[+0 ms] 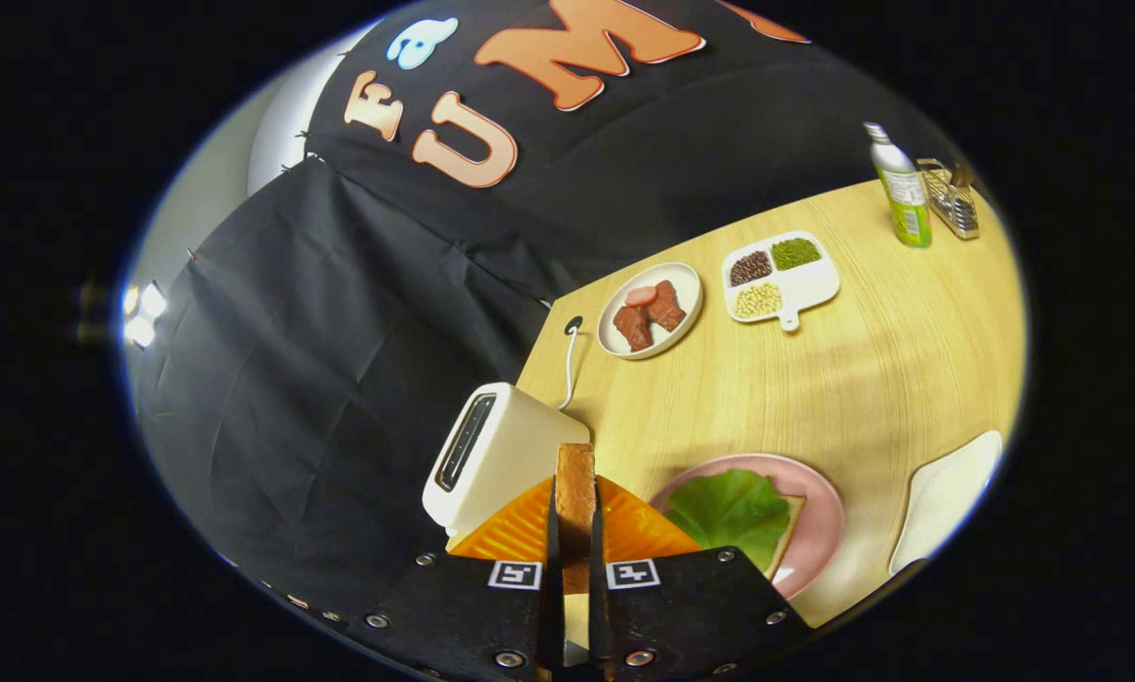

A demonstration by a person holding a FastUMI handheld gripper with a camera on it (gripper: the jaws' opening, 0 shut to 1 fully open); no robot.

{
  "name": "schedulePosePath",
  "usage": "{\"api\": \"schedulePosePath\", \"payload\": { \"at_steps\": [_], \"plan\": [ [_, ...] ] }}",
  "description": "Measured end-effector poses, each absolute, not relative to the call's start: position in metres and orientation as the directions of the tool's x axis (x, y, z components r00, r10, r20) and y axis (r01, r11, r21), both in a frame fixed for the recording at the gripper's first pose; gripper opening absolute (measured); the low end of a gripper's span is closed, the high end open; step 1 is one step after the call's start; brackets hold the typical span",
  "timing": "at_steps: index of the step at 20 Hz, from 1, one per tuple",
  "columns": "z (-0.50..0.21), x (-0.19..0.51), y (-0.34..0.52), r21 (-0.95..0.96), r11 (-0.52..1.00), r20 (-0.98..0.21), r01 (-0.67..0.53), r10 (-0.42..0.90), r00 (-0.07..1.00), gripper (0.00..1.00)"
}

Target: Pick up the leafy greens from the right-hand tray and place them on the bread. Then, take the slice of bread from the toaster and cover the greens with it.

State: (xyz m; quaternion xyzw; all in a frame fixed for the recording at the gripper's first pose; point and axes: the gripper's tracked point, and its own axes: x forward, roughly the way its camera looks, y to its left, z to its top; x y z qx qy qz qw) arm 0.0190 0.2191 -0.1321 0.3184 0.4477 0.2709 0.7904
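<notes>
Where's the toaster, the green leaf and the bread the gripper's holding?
toaster [501, 455]: gripper view, its top beside the slot.
green leaf [730, 507]: gripper view, leaf's middle.
bread slice [575, 488]: gripper view, its upper edge, pinched between the fingers.

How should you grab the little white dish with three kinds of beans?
Take the divided dish by its short handle tab, which sticks out toward the table's near side. Come from that side, fingers above and below the tab. The hand-held gripper is shut on the bread slice.

The gripper [574, 530] had two broad flat dark plates studded with round silver screws along their edges, each plate bearing a small square black-and-white marker near its inner top corner, with two thin upright fingers [553, 540] between.
</notes>
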Motion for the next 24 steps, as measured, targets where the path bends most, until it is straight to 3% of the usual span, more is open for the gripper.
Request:
{"api": "schedulePosePath", "payload": {
  "at_steps": [12, 16, 18, 24],
  "plan": [
    [-0.222, -0.008, 0.188, 0.73, 0.681, -0.609, -0.059, 0.687, 0.396, 0.11],
    [-0.235, -0.012, 0.177, 0.652, 0.754, -0.67, -0.076, 0.62, 0.407, 0.11],
    [-0.233, -0.009, 0.175, 0.618, 0.779, -0.677, -0.106, 0.595, 0.433, 0.14],
    [-0.227, 0.001, 0.16, 0.451, 0.858, -0.669, -0.245, 0.507, 0.543, 0.4]
  ]
}}
